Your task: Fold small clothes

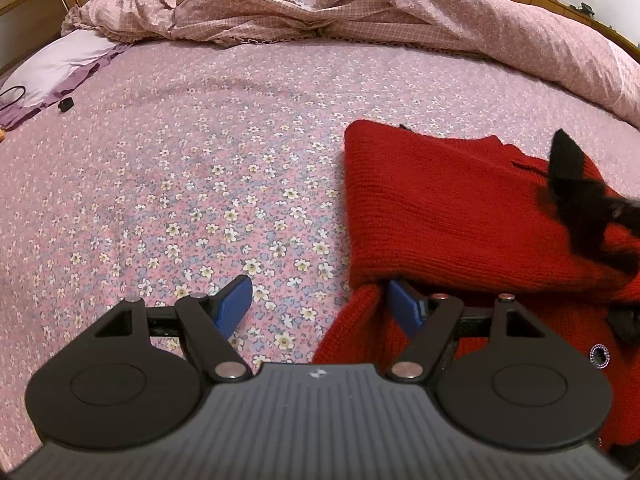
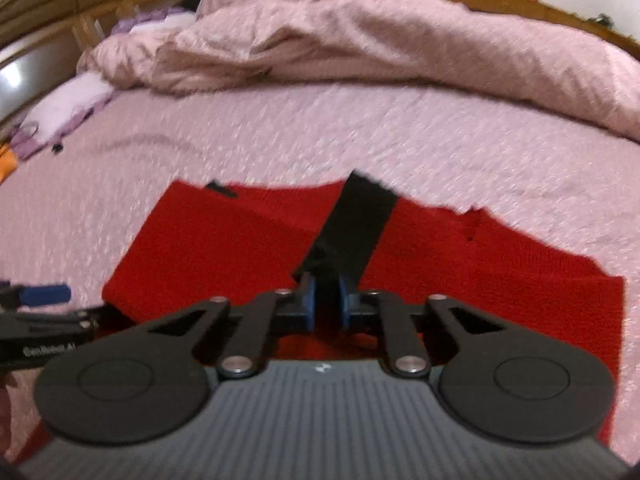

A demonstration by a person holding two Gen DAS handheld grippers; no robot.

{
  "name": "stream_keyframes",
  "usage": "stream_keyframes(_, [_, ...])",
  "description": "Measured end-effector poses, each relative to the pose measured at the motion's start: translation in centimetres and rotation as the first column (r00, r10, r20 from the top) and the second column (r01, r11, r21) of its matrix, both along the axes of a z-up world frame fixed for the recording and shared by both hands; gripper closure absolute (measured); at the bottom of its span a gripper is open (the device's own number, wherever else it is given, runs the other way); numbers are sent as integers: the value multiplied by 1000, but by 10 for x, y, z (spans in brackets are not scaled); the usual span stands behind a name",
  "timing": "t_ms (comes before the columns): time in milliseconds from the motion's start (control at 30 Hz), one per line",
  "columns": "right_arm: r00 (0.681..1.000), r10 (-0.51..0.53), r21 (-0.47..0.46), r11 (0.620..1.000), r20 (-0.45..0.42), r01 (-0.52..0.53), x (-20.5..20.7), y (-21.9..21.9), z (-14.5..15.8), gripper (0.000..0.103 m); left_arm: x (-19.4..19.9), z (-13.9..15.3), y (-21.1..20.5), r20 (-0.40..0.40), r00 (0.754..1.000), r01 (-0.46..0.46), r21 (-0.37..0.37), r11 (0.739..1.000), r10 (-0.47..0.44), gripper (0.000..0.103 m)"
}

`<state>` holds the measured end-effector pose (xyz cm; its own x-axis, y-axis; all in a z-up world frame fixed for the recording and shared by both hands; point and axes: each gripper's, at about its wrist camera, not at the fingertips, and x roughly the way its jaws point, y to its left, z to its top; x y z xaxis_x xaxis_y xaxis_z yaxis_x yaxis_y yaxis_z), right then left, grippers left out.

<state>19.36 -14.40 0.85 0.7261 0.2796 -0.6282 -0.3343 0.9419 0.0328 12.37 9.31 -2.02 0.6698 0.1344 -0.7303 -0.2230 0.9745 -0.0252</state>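
The left gripper (image 1: pixel 320 300) has a ribbed dark grey housing with a small pale mark at its front edge, two round matte black discs, black linkage arms pinned by silver screws, and ribbed blue pads (image 1: pixel 234 306). The right gripper (image 2: pixel 326 306) has the same build; beside it, a black body carries pale "GenRobot.AI" lettering.

The red knitted wool top (image 1: pixel 448 208) looks ribbed and soft. The pink flowery cotton bed sheet (image 1: pixel 200 168) is smooth. The black strap (image 2: pixel 356 220) is perhaps fuzzy cloth.
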Motion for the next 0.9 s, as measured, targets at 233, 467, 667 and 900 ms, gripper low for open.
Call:
stream_keyframes(233, [985,-94,40,995,147,90,-18,-38,36,92,1,2,-4,4,1000,7,20,1000,-7,25])
stream_keyframes(467, [956,-242,111,968,166,226,-29,-97,49,92,-3,10,-10,17,999,36,33,999,-37,25])
stream_keyframes(667, [931,-356,194,922,79,336,-33,-145,27,92,-8,21,-17,37,997,63,43,997,-65,25])
stream_keyframes(900, [921,-385,202,898,-62,390,-33,-169,-13,91,-5,30,-28,50,993,106,62,992,-109,25])
